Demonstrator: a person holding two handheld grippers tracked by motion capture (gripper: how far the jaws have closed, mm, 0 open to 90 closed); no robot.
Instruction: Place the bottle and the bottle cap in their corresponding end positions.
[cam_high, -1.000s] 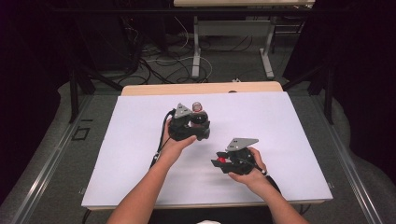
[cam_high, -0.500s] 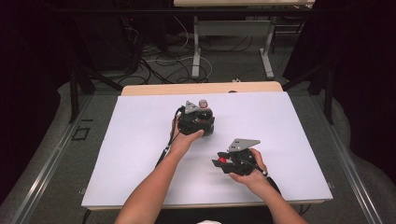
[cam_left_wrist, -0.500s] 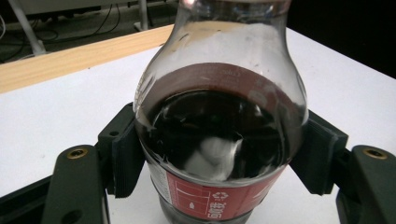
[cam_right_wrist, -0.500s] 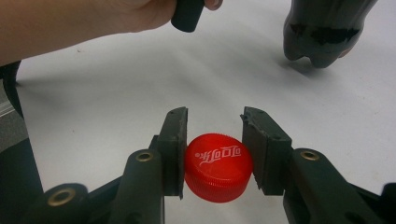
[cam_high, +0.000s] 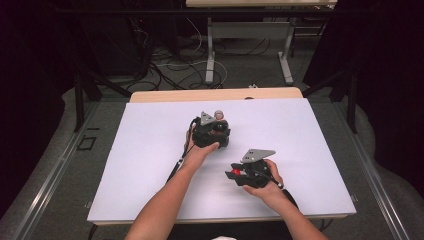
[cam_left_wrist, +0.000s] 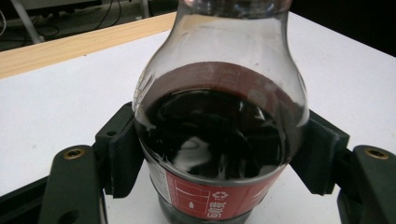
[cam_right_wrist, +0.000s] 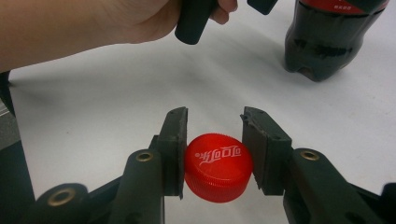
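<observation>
A white-topped bench (cam_high: 150, 150) with a pale wooden far edge (cam_high: 215, 94) stands on a grey floor (cam_high: 55, 165), lit evenly from above. Beyond it the room falls dark. Loose black cables (cam_high: 170, 62) lie tangled on the floor at the back, beside the white metal legs of a second table (cam_high: 210, 55) whose light top (cam_high: 260, 2) crosses the upper edge. Dark slanted frame bars (cam_high: 95, 85) stand at either side, and a metal rail (cam_high: 45, 185) runs along the floor on the left.
</observation>
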